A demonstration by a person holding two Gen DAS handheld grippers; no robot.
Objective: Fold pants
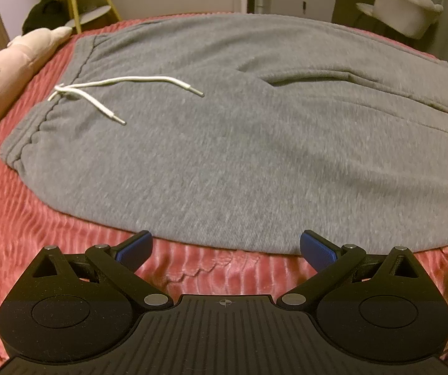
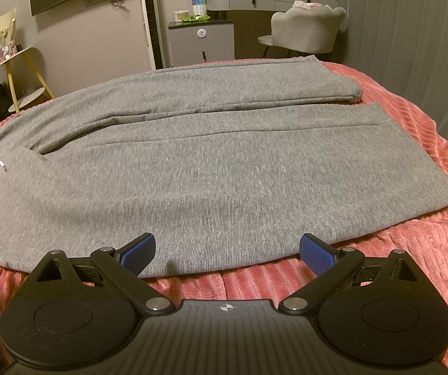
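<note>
Grey sweatpants [image 1: 224, 143] lie flat on a pink ribbed bedspread [image 1: 52, 218], waistband to the left with a white drawstring [image 1: 105, 93]. The two legs [image 2: 224, 156] run to the right, side by side, hems at the far right. My left gripper [image 1: 225, 247] is open and empty at the near edge of the pants by the hip area. My right gripper [image 2: 227, 250] is open and empty, its blue pads [image 2: 139, 251] over the near edge of the closer leg.
A pink pillow [image 1: 11, 62] lies left of the waistband. Past the bed stand a yellow-legged side table [image 2: 21, 72], a grey cabinet [image 2: 202, 42], a padded chair [image 2: 308, 29] and a dresser. The bedspread [image 2: 411, 234] extends right of the hems.
</note>
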